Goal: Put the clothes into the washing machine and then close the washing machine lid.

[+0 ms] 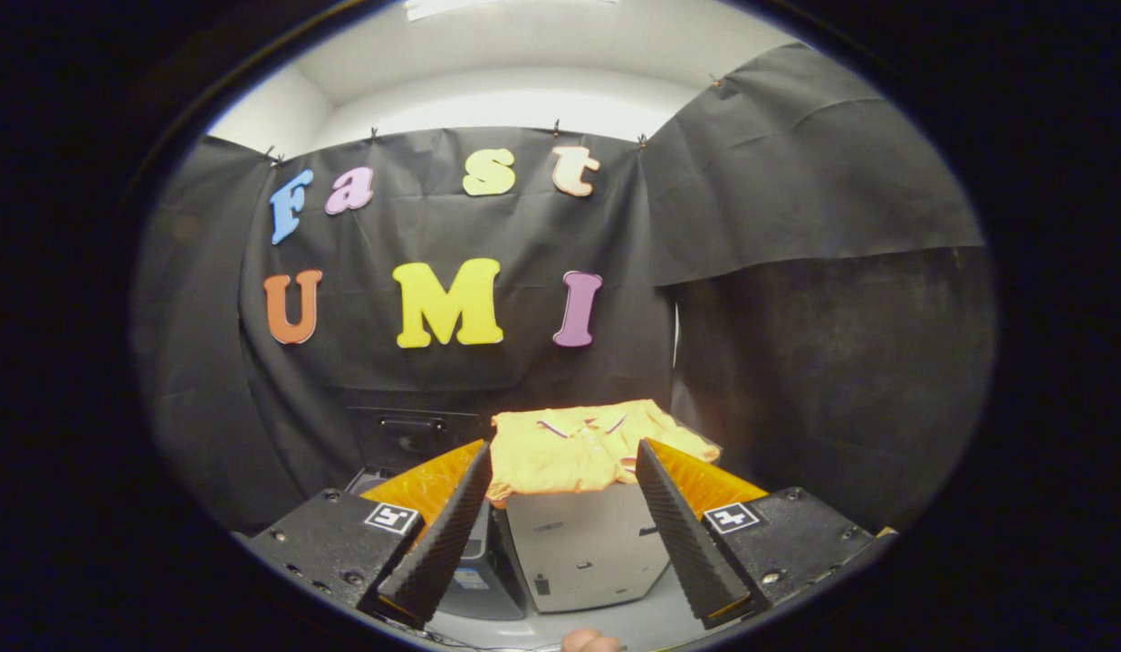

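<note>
We hold the gripper (565,507) w/ fingers spread, nothing pinched. Shirt (586,445) lies at 12 o'clock just beyond them, on a grey box (588,543) — washer (416,439) prob. the dark unit at 11. Nothing loaded yet — grab, load, lid all left.

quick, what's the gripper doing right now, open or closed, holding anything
Gripper: open, holding nothing; the folded orange-yellow shirt lies just ahead, between its black ridged fingers.

You see one yellow shirt (583,445) beyond your two spread fingers (443,534), lying on one grey box (588,548).
</note>
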The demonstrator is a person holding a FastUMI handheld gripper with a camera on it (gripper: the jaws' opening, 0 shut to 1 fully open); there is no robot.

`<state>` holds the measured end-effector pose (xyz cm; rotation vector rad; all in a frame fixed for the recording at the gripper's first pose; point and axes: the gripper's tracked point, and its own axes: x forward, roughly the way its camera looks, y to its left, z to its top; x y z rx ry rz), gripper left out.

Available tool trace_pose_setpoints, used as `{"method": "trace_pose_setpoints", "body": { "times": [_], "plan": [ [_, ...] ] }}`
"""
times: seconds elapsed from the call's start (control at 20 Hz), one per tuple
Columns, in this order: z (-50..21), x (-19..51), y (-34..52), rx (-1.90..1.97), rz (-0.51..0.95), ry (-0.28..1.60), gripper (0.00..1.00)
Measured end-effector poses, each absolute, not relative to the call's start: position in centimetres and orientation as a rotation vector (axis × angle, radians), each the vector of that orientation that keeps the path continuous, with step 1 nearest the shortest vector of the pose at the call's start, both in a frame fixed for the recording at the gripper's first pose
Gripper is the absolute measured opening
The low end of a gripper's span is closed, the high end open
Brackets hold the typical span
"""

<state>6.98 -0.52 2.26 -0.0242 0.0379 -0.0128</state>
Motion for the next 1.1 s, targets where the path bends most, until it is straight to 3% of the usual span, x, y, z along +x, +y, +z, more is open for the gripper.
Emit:
{"method": "trace_pose_setpoints", "body": {
  "times": [1.1],
  "plan": [
    [-0.6,28.7,-2.6,-0.081,0.01,0.174,1.0]
  ]
}}
